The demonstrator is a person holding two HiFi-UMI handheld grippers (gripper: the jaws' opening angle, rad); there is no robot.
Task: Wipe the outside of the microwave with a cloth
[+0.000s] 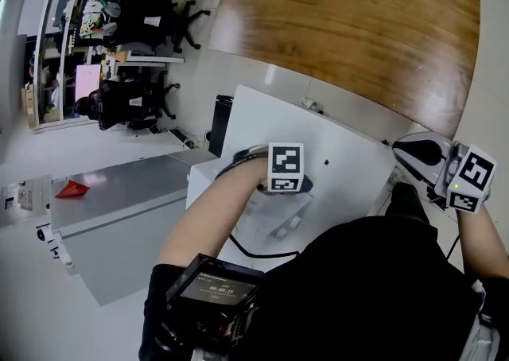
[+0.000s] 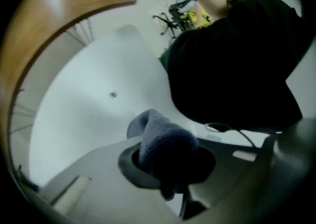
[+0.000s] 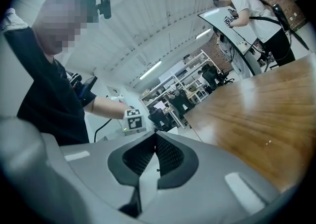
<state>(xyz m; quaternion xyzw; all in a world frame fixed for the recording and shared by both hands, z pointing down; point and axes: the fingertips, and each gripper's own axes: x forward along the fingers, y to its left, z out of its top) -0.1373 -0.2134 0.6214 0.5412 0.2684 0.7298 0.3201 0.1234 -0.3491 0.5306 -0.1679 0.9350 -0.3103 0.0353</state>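
The microwave (image 1: 338, 133) is a white box below me; its flat top (image 2: 84, 119) fills the left gripper view. My left gripper (image 1: 288, 183) rests over that top near its front edge, shut on a blue-grey cloth (image 2: 160, 141) that bulges out between the jaws. A bit of the cloth (image 1: 307, 185) shows beside the marker cube. My right gripper (image 1: 425, 153) hangs off the microwave's right side, away from it. In the right gripper view the right gripper (image 3: 155, 139) has its ribbed pads pressed together with nothing between them.
A wooden table (image 1: 358, 25) stands behind the microwave. Office chairs (image 1: 139, 21) and shelves are at the far left, and a grey desk (image 1: 119, 192) carries a red object (image 1: 72, 188). A black cable (image 1: 254, 252) trails below. Another person (image 3: 252, 11) stands far off.
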